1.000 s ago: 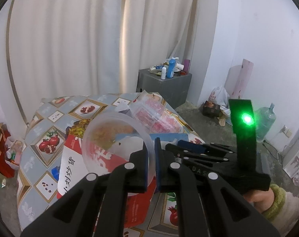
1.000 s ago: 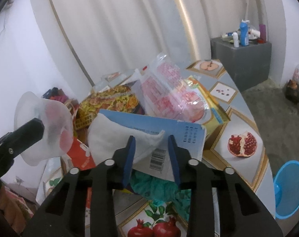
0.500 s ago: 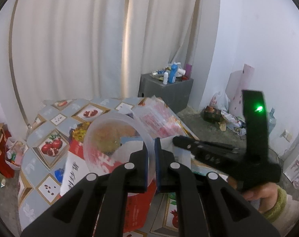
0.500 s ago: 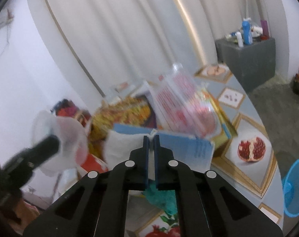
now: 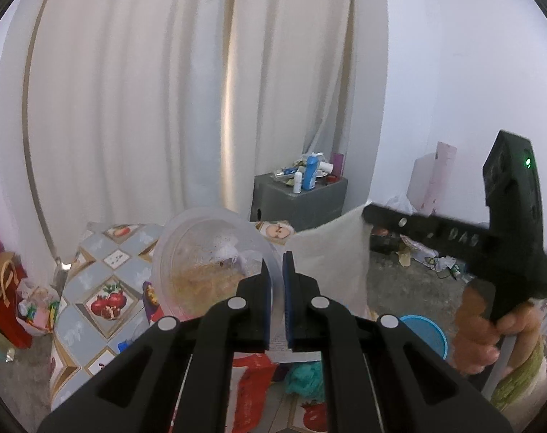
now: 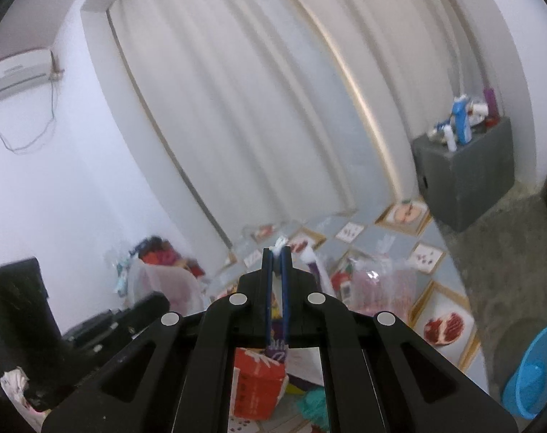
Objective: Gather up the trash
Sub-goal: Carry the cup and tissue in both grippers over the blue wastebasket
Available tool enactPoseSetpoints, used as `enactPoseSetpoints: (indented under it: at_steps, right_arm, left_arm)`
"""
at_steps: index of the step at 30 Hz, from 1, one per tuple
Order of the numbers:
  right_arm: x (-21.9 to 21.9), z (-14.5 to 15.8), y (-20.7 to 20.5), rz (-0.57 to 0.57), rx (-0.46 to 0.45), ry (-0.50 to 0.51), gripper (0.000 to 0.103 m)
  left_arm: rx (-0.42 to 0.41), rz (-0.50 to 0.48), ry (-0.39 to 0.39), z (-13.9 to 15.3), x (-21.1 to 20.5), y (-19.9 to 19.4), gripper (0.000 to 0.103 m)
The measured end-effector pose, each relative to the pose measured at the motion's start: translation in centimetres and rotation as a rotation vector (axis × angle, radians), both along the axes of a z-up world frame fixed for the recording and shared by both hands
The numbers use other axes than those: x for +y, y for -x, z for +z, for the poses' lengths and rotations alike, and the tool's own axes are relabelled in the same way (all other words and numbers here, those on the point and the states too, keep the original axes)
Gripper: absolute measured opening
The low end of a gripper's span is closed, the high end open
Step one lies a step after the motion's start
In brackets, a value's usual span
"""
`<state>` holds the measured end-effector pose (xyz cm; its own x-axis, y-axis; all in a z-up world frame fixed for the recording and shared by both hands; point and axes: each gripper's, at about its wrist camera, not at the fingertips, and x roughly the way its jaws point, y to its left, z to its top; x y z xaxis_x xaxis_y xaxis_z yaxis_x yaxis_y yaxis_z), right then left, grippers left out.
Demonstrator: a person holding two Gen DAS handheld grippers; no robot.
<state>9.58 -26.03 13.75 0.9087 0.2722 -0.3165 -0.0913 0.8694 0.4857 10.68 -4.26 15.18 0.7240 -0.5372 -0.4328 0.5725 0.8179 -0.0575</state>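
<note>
The right hand-held gripper (image 6: 276,252) has clamped shut on the white tissue (image 5: 329,256) and lifted it off the counter (image 5: 93,278) to mid-frame — the left hand-held gripper (image 5: 276,267) grips the plastic bowl (image 5: 208,252) — both look ready for binning.

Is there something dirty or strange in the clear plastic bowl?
Yes. The clear plastic bowl, clamped by its rim in the left tool, is smeared inside with brownish food residue and holds a crumpled white scrap.
</note>
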Motion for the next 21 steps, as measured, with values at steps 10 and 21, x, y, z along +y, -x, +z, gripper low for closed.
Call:
enactPoseSetpoints:
  at_steps: [10, 21]
  right_arm:
    - [-6.3, 2.1, 5.8, -0.169, -0.066, 0.009, 0.003]
    - [-16.5, -0.8, 13.6, -0.466, -0.007, -0.026, 0.003]
  left_arm:
    - [-0.004, -0.093, 0.005, 1.0, -3.3, 2.8, 0.005]
    - [0.212, -0.422, -0.005, -0.2, -16.8, 3.3, 0.005]
